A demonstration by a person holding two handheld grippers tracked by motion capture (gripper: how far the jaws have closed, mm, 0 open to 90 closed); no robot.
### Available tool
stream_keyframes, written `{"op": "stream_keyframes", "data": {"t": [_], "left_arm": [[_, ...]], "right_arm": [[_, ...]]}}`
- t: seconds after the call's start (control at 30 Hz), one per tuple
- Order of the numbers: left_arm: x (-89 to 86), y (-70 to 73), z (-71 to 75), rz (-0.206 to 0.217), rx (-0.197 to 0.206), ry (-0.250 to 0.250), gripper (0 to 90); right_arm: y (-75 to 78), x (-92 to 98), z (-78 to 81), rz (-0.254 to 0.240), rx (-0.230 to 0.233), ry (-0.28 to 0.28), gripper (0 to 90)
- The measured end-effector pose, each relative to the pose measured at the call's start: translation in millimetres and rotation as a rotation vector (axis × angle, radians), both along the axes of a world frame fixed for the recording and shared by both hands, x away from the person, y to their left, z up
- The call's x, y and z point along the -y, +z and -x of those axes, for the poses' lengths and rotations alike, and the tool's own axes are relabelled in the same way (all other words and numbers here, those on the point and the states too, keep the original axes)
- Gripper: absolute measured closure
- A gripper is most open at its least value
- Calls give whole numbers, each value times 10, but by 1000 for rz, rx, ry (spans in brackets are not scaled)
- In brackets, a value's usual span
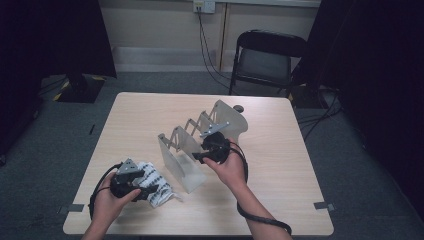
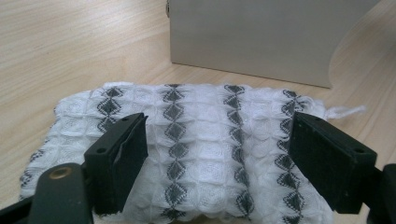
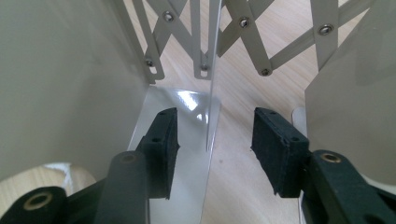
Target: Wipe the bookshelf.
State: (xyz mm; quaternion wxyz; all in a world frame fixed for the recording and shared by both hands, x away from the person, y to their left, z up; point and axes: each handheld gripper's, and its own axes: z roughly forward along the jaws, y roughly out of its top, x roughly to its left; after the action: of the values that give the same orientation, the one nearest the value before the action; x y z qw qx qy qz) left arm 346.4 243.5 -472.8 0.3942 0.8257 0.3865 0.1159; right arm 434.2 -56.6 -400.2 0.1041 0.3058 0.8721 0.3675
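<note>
A recording lab: black curtains [image 1: 50, 35], bare table [image 1: 140, 115], folding chair [image 1: 265, 57], floor cables [image 1: 320, 120].

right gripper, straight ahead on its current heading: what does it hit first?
Most likely the thin upright divider plate of the metal rack. In the right gripper view it stands edge-on between the open jaws of the right gripper, which touch nothing. Behind it sits the scissor lattice; depth is hard to judge.

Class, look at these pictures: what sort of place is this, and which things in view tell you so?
Probably a lab or recording room, not a home: a bare wooden table on grey carpet, a folding chair by a wall socket, and black curtains at the sides.
</note>
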Motion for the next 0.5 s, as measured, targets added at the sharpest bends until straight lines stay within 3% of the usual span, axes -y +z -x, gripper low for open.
{"op": "stream_keyframes", "data": {"t": [0.23, 0.3, 0.37, 0.5], "left_arm": [[7, -14, -3, 1, -9, -5, 199], [2, -12, -5, -2, -8, -5, 201], [-1, -11, -8, 0, -8, -5, 201], [-11, -13, -10, 3, -6, -1, 203]], "right_arm": [[34, -108, -87, -24, -30, -16, 658], [32, -145, -109, -2, -31, -21, 677], [33, -173, -123, -14, -48, -18, 753], [18, -192, -151, 11, -51, -21, 856]]}}
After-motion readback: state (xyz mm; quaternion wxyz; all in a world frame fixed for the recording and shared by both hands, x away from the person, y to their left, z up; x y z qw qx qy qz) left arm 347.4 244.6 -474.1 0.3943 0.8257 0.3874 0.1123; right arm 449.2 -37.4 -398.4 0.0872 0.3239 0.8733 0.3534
